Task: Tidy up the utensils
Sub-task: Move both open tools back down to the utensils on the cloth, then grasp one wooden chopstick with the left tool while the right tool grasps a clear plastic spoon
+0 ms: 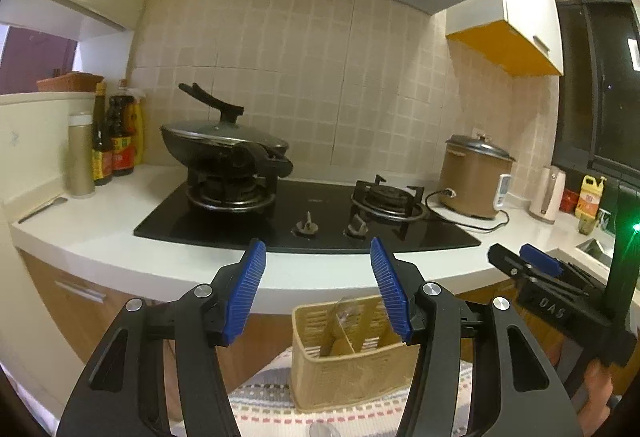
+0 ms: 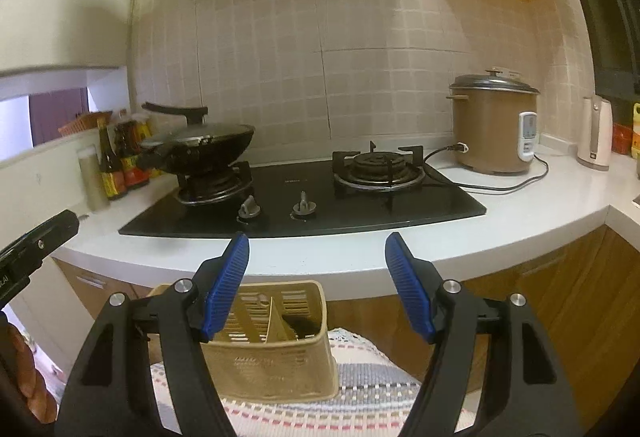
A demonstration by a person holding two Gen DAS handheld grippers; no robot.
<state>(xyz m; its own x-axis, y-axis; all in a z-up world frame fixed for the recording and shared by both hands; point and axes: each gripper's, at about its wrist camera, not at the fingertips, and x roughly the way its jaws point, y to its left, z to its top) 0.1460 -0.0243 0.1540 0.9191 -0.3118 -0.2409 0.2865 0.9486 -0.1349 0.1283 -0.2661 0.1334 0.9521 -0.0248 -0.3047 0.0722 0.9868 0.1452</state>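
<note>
Both grippers, left (image 1: pixel 318 287) and right (image 2: pixel 317 285), have black angular arms, silver round screws at the joints and ribbed blue pads (image 1: pixel 248 293); white letters mark the right one's side

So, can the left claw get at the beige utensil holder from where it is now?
Probably yes. The left claw is open with nothing between its pads, and the beige utensil holder stands just below and ahead on the striped cloth. The right claw is off to the side.
</note>
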